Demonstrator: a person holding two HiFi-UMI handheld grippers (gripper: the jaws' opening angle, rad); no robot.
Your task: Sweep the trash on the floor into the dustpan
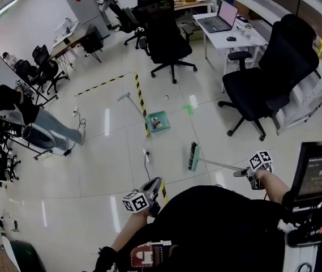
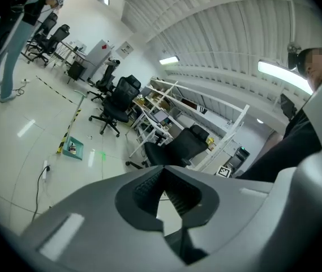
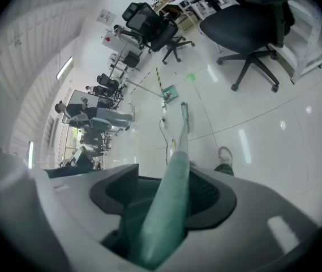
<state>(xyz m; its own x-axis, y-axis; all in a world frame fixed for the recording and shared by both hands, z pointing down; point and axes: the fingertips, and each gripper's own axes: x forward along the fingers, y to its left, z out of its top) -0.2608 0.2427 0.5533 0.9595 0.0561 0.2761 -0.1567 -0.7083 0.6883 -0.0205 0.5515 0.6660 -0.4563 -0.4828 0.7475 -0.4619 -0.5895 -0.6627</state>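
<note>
A teal dustpan (image 1: 158, 121) lies on the white floor with its long handle (image 1: 129, 103) pointing away to the left; it also shows small in the left gripper view (image 2: 73, 148) and the right gripper view (image 3: 170, 93). A broom with a green brush head (image 1: 193, 156) rests on the floor between me and the dustpan. Its pale green handle (image 3: 169, 197) runs back into my right gripper (image 3: 166, 192), which is shut on it. My left gripper (image 2: 163, 196) hangs low by my body (image 1: 151, 187), shut with nothing in it. A small scrap (image 1: 166, 97) lies beyond the dustpan.
Yellow-black tape (image 1: 141, 99) crosses the floor beside the dustpan. A power strip with cable (image 1: 146, 153) lies left of the brush. Black office chairs (image 1: 268, 78) (image 1: 166, 35) stand right and ahead, by a desk with a laptop (image 1: 220, 20). A person (image 1: 19, 115) sits far left.
</note>
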